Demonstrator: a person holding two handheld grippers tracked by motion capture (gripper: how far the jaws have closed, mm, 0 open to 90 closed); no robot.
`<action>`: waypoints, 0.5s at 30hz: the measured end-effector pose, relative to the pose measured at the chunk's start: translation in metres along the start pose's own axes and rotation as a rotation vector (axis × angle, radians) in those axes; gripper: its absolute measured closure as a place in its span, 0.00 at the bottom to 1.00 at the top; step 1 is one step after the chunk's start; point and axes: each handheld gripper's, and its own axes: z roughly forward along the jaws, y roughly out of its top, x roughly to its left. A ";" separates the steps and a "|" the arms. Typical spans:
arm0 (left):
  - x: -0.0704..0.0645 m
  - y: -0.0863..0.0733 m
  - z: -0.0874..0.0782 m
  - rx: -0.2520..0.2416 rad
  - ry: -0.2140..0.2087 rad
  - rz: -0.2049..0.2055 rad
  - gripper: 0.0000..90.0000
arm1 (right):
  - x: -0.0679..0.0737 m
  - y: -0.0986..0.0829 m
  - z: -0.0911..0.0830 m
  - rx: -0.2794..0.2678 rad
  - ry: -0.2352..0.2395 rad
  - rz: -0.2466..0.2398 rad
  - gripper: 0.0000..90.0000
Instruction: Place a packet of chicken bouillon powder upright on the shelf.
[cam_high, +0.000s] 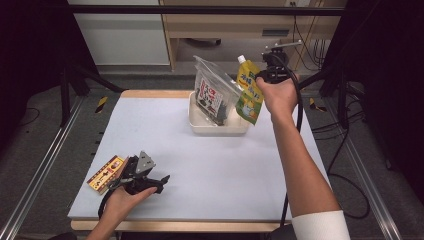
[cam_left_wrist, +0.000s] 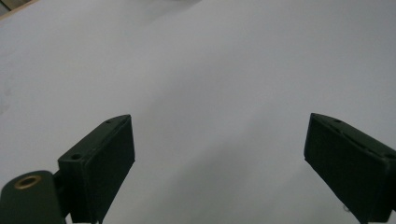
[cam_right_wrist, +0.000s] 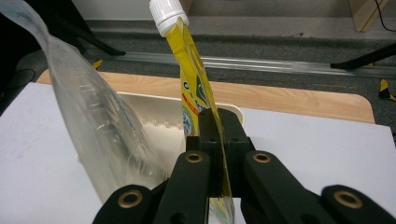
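Note:
My right gripper (cam_high: 259, 80) is shut on a yellow spouted pouch (cam_high: 249, 91) with a white cap, held upright over the right end of a white tray (cam_high: 200, 125). The right gripper view has the pouch (cam_right_wrist: 194, 88) clamped edge-on between the jaws of that gripper (cam_right_wrist: 219, 135). A clear bag (cam_high: 214, 92) with a dark printed label stands in the tray, just left of the pouch. My left gripper (cam_high: 160, 181) rests low near the table's front left, open, with bare white table between its jaws. A flat yellow-and-red packet (cam_high: 105, 173) lies just left of it.
The white table top (cam_high: 210, 170) stretches between the tray and the left hand. A wooden edge (cam_right_wrist: 289, 98) runs behind the tray. Black frame posts and cables stand off the table's right side.

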 end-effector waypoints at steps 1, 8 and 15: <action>0.000 0.000 0.000 0.001 0.000 0.000 0.09 | 0.002 0.002 0.006 0.007 -0.005 0.004 1.00; -0.001 0.000 0.001 0.009 -0.003 0.002 0.09 | 0.003 0.006 0.024 0.037 -0.006 0.025 1.00; -0.002 0.000 0.002 0.013 -0.007 0.003 0.09 | 0.006 0.012 0.037 0.053 -0.024 0.035 1.00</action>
